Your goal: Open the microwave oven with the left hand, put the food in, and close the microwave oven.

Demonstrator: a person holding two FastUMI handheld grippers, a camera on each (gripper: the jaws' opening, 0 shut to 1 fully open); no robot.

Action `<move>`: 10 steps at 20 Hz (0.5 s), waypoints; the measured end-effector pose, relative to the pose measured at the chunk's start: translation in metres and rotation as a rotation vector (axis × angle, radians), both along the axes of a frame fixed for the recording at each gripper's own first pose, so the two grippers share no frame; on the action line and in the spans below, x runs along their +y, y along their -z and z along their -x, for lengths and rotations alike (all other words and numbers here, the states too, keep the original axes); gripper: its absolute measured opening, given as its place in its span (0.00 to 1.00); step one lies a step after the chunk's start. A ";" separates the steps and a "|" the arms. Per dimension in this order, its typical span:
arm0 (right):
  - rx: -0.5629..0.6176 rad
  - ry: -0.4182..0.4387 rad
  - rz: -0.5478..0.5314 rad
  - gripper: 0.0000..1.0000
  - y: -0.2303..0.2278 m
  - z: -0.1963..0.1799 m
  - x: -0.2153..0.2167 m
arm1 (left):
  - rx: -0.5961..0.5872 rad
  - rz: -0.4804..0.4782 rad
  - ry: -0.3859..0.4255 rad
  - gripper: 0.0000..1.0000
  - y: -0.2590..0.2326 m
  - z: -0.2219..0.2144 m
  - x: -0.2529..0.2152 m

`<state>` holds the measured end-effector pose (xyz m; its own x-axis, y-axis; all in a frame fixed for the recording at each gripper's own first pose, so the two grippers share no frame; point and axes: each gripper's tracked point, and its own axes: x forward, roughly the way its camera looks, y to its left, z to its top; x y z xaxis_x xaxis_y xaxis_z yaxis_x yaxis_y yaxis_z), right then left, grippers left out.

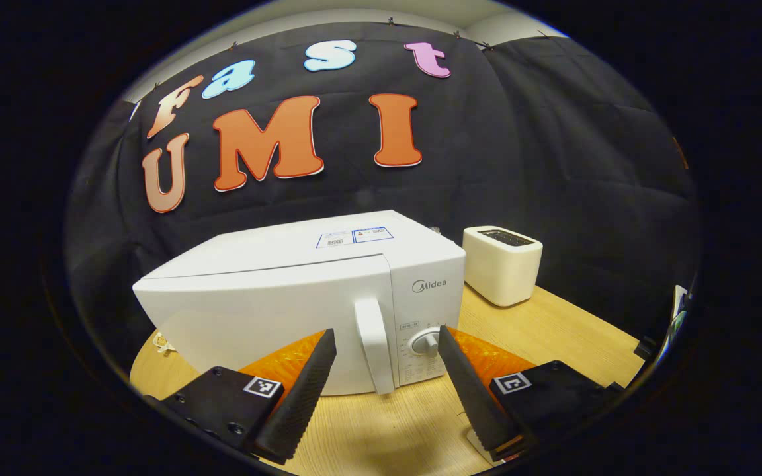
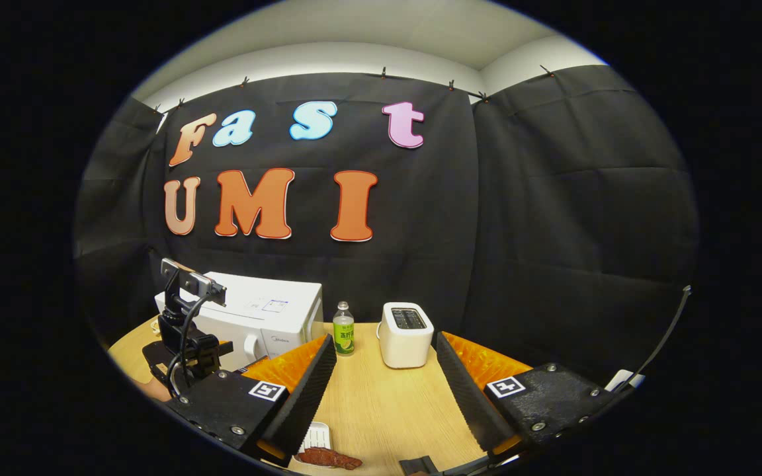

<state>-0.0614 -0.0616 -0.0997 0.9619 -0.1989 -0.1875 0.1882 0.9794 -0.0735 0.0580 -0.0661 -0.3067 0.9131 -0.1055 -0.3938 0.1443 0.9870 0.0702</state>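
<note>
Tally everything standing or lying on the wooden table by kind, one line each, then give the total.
Microwave oven: 1
Toaster: 1
Bottle with a green label: 1
Food, a brown piece on a small white tray: 1
Total: 4

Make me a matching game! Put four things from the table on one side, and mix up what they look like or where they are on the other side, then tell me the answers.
Things:
1. microwave
2. toaster
3. bottle
4. food

Descriptions:
A. green, standing between the two white appliances
B. reddish-brown, lying at the near table edge by a small white tray
C. big white box, door shut, with a handle and a knob
D. small cream box with a slot on top

Pairs: 1-C, 2-D, 3-A, 4-B
</note>
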 end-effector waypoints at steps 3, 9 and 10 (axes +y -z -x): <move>0.008 0.027 -0.020 0.95 0.001 0.004 -0.010 | 0.028 0.017 -0.014 1.00 0.012 -0.004 0.000; 0.018 0.061 0.005 0.95 0.003 0.011 -0.023 | 0.074 0.000 -0.093 0.94 0.039 -0.020 0.021; 0.020 0.065 0.009 0.95 0.004 0.012 -0.024 | 0.061 0.004 -0.093 0.80 0.039 -0.024 0.022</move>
